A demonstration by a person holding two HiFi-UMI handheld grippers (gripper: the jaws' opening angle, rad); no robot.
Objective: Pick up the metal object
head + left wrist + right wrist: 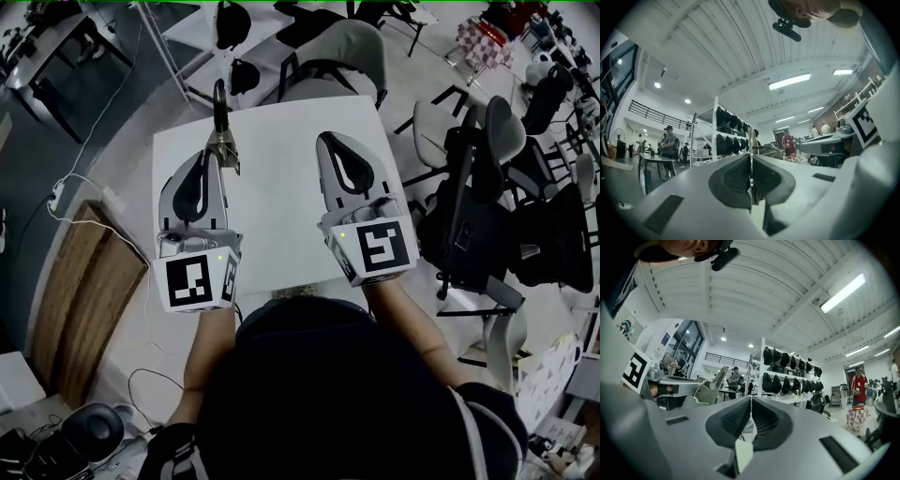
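1. Holding is the job now: the left gripper (216,161) has its jaws pressed together on the metal object (223,139). The object sticks out past the tips, over the far-left part of the white table (281,225).
2. To do this well, I judge the grip needs to be firm and the wrist steady. The object's long end reaches well beyond the pinch and could swing or twist out.
3. The right gripper (330,142) hangs beside it, jaws closed on nothing, and is best held apart from the load.
4. Only the head view shows the whole object and its place over the table. From above, though, it is hard to tell whether it is clear of the surface.
5. The left gripper view shows just a thin metal edge caught in the seam between the pads. That is proof of the grip, which the head view lacks.
6. The right gripper view gives a side look at the object, tilted upward with open room behind it, which suggests it is lifted.
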